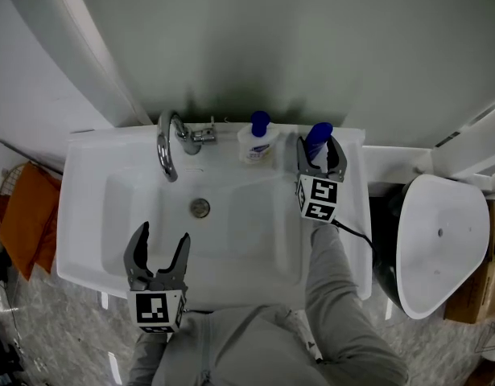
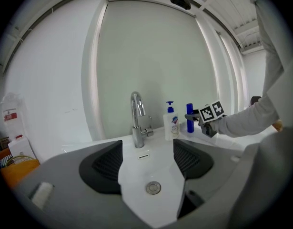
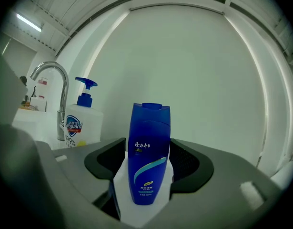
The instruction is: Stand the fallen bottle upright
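As bottle (image 3: 148, 147) stands (upright), right gripper (image 3: 147, 166) seemingly gripping

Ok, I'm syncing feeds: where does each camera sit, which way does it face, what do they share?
Head view: on the person's head, looking steeply down at the sink; left gripper, right gripper and sleeves show.
Left gripper view: on the left gripper over the sink, facing the tap; its open jaws show.
Right gripper view: on the right gripper, facing level at the upright bottle its jaws grip.
Shared: all three show tap, soap and bottle.
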Demonstrator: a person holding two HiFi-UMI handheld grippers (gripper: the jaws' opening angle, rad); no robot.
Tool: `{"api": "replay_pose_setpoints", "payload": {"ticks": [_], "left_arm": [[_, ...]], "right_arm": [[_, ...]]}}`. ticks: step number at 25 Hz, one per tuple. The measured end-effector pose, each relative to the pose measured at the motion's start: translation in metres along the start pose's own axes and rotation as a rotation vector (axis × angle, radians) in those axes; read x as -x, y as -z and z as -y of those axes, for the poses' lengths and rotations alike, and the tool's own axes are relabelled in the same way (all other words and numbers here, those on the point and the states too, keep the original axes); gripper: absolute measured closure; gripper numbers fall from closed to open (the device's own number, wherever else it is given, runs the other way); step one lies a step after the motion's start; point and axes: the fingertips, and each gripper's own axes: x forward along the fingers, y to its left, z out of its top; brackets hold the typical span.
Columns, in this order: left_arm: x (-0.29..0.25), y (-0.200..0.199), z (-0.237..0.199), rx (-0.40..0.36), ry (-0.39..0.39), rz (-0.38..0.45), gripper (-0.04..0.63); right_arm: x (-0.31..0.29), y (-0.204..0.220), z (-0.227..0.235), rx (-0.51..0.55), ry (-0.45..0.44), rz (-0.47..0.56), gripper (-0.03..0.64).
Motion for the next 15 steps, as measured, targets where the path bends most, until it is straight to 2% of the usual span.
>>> {"api": "replay_pose_setpoints", "payload": {"ticks": [7, 15], "left_arm": [[0.002, -0.002, 0.001, 0.008, 0.007, 0.023, 0.222], [0.007, -0.010, 0.004, 0.027, 0.038, 0.084, 0.222]], "right_arm": [[0.006, -0.013, 0.005, -0.011, 0.004, 0.024, 0.344], [0.038, -0.042, 0.011, -0.017, 0.022, 0.076, 0.344]]}}
